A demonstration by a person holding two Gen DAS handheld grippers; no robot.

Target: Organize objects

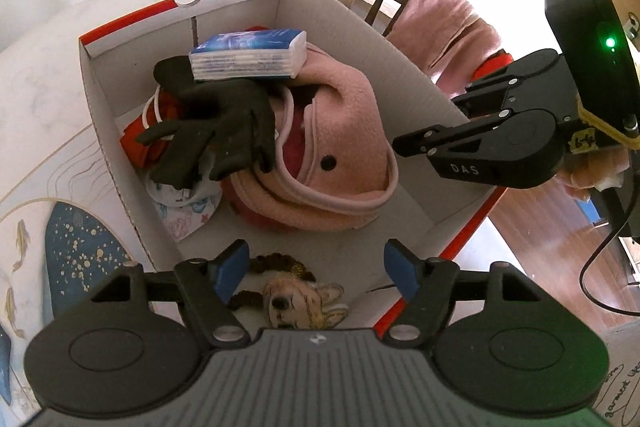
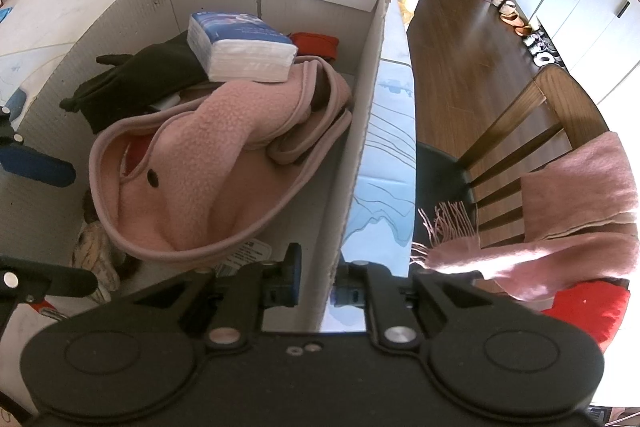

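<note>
A white cardboard box with red rim point(image 1: 108, 107) point(image 2: 360, 131) sits on the table. Inside lie a pink fleece garment point(image 1: 336, 147) point(image 2: 208, 155), a black glove point(image 1: 224, 123) point(image 2: 132, 79), a tissue pack point(image 1: 252, 55) point(image 2: 244, 47), red cloth point(image 1: 138, 143) and a dog-face plush item point(image 1: 300, 301). My left gripper point(image 1: 316, 273) is open above the box's near end, over the plush item. My right gripper point(image 2: 314, 281) straddles the box's right wall point(image 2: 328, 251), jaws closed on it; it also shows in the left wrist view point(image 1: 460, 143).
A wooden chair point(image 2: 532, 131) draped with a pink scarf point(image 2: 560, 203) stands right of the table. The patterned tabletop point(image 1: 48, 147) surrounds the box. Shoes point(image 2: 532, 35) line the floor by white cabinets.
</note>
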